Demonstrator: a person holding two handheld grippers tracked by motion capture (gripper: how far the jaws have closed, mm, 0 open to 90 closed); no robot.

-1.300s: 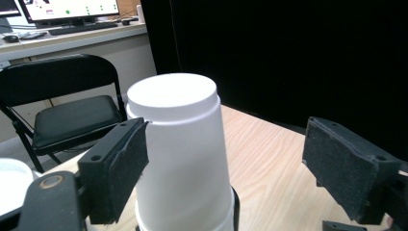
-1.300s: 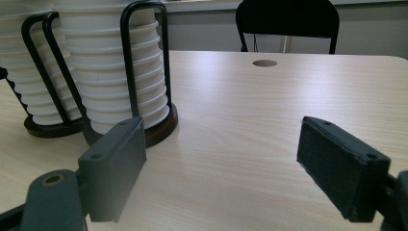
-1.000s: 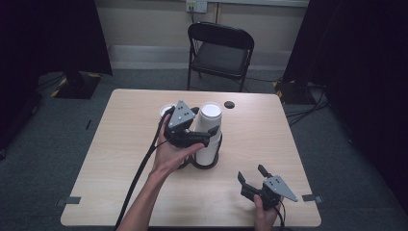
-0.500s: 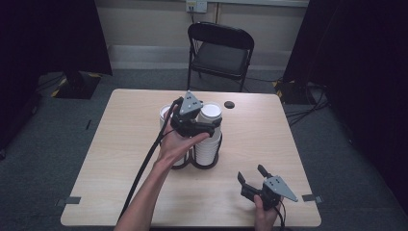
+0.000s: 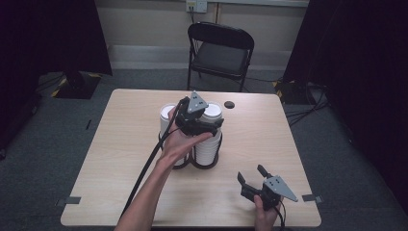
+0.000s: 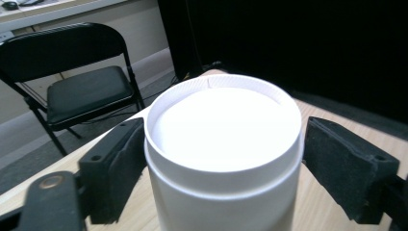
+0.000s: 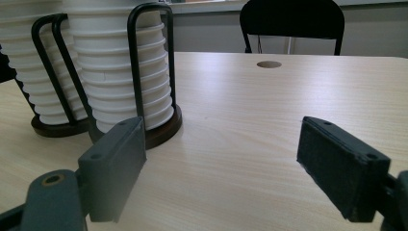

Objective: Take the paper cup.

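Now the left gripper (image 5: pixel 215 126), jaws just closing around the top cup (image 6: pixel 223 144) of the right stack but one pad apart, risks lifting several nested cups; right gripper (image 5: pixel 252 176) rests open.

Two cup stacks (image 5: pixel 208 139) (image 5: pixel 167 118), one chair (image 5: pixel 219 50), one table (image 5: pixel 110 159).

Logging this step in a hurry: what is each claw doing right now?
Left claw: closing around the top cup, right pad not yet touching.
Right claw: open, holding nothing.
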